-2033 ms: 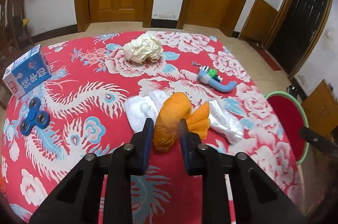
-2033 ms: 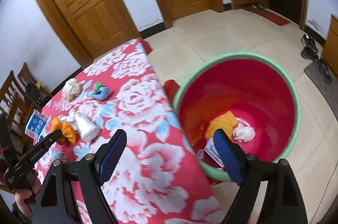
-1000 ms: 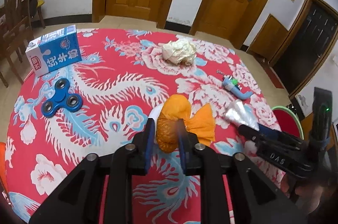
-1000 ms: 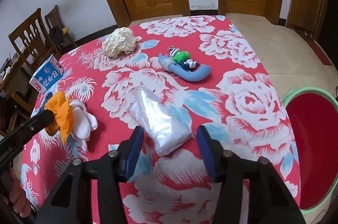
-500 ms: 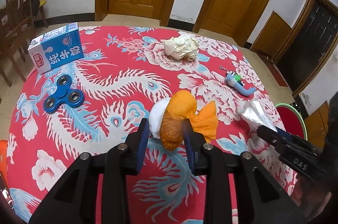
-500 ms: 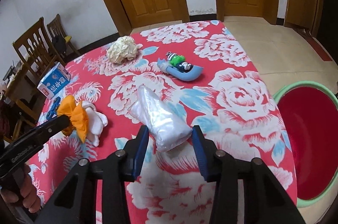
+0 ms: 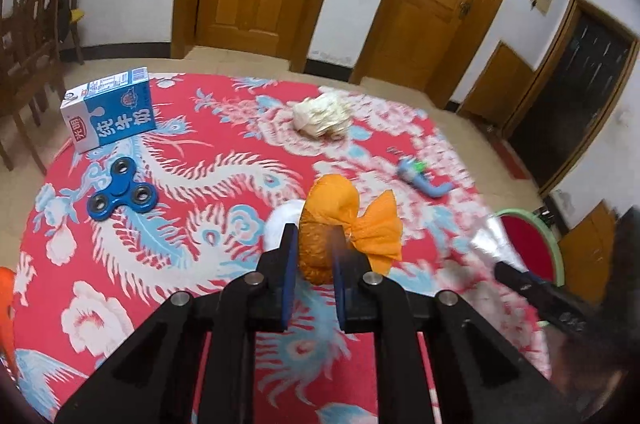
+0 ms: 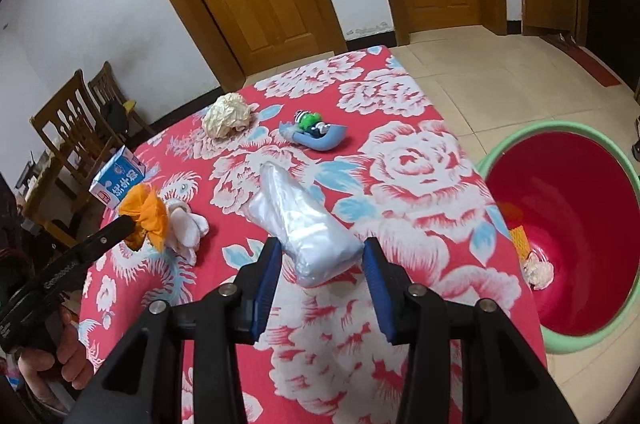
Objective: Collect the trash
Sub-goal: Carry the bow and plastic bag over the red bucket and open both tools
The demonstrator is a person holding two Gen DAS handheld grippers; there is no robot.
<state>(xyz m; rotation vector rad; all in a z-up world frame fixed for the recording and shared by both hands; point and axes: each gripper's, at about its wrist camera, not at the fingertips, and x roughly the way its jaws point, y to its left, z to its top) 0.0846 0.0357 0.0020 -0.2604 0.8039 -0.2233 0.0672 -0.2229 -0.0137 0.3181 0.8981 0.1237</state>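
My left gripper is shut on an orange wrapper and holds it above the red flowered tablecloth; it also shows in the right wrist view. My right gripper is shut on a clear plastic bag, lifted over the table. A white crumpled tissue lies beside the orange wrapper. A crumpled paper ball sits at the far side. The red bin with a green rim stands on the floor to the right and holds some trash.
A blue milk carton and a blue fidget spinner lie at the table's left. A blue toy with a green figure lies at the far right of the table. Wooden chairs stand at the left. Doors line the back wall.
My left gripper closed on the orange wrapper and lifted it off the white tissue. My right gripper swung from the bin to the table, closed on the plastic bag and raised it.
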